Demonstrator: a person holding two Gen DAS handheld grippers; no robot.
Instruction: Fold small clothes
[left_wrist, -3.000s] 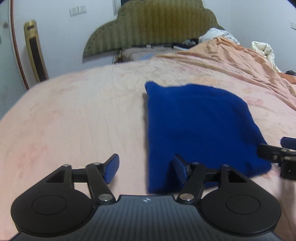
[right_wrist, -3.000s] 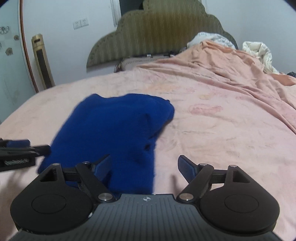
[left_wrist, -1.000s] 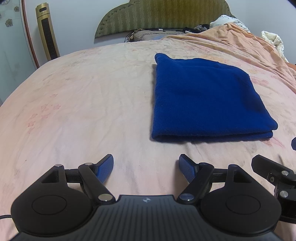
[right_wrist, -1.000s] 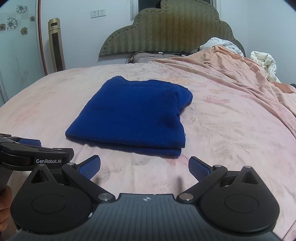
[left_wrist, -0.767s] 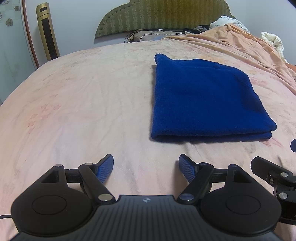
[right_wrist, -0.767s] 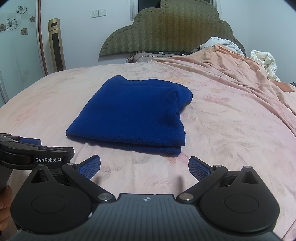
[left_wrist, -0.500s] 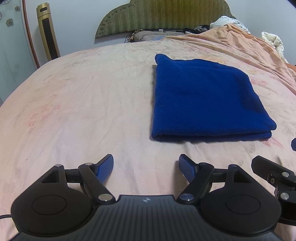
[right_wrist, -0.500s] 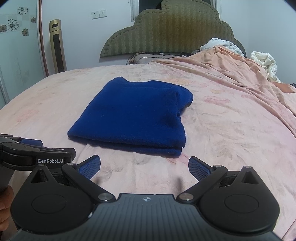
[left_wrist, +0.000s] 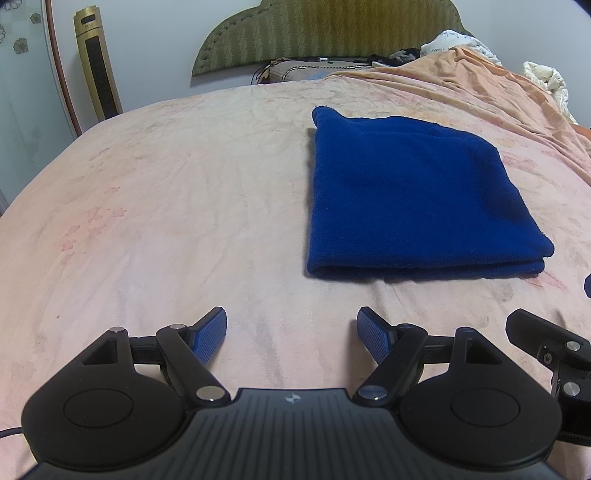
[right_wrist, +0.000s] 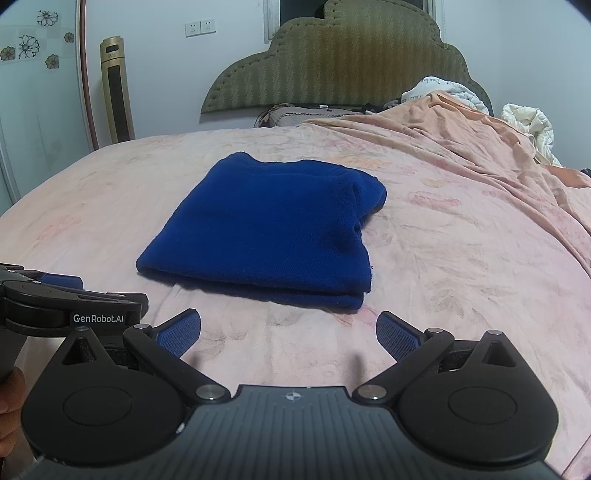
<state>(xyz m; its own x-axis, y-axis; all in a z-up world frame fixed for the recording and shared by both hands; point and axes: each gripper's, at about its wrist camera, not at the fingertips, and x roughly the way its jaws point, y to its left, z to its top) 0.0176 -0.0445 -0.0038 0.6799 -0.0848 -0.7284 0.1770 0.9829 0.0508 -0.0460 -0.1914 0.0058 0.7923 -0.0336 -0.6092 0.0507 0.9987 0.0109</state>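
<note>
Blue garment (right_wrist: 266, 229) lies folded flat mid-bed (right_wrist: 461, 266), just beyond both grippers. Left gripper (left_wrist: 291, 334) & right gripper (right_wrist: 288, 334) spread wide, empty. Fold looks done; next prob. leave it or tidy edges.

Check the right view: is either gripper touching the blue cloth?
No, the right gripper and left gripper both hang open short of the blue cloth.

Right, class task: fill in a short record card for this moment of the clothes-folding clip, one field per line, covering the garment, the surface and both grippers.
garment: blue knitted garment, folded into a flat rectangle
surface: pink floral bedsheet
left gripper: open, empty, short of the garment's near edge
right gripper: open, empty, short of the near edge
background: green headboard, gold tower fan
</note>
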